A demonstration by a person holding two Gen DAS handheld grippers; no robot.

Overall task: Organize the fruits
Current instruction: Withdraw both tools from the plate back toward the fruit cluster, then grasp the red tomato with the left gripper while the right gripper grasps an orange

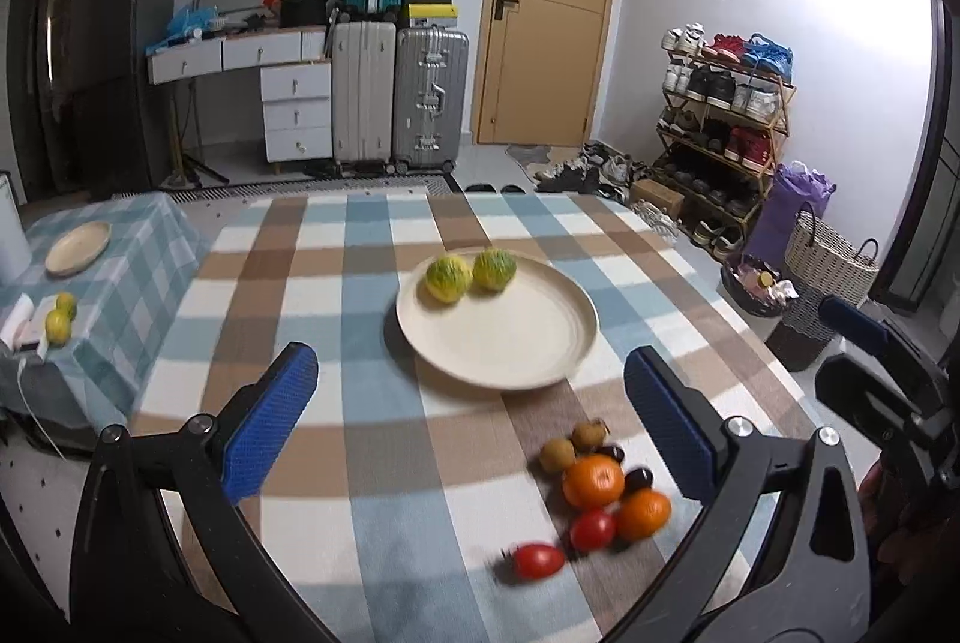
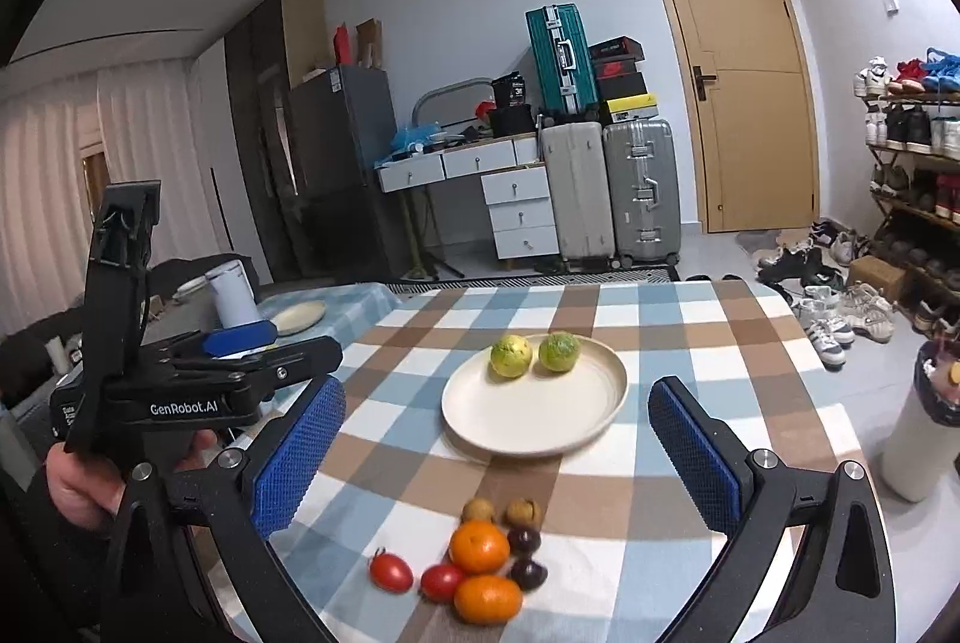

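With both my left gripper and right gripper spread wide and empty above the worktop, two green fruits sit on the plate, so next I'd probably drop onto an orange in the loose pile.

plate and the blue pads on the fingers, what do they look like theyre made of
The round cream plate looks like matte glazed ceramic or perhaps melamine: smooth, even colour, soft sheen, raised rim. The blue pads on the right gripper's fingers look like textured rubber or moulded plastic, judging by the fine knobbly grid on the surface. The same blue pads sit on the left gripper's fingers.
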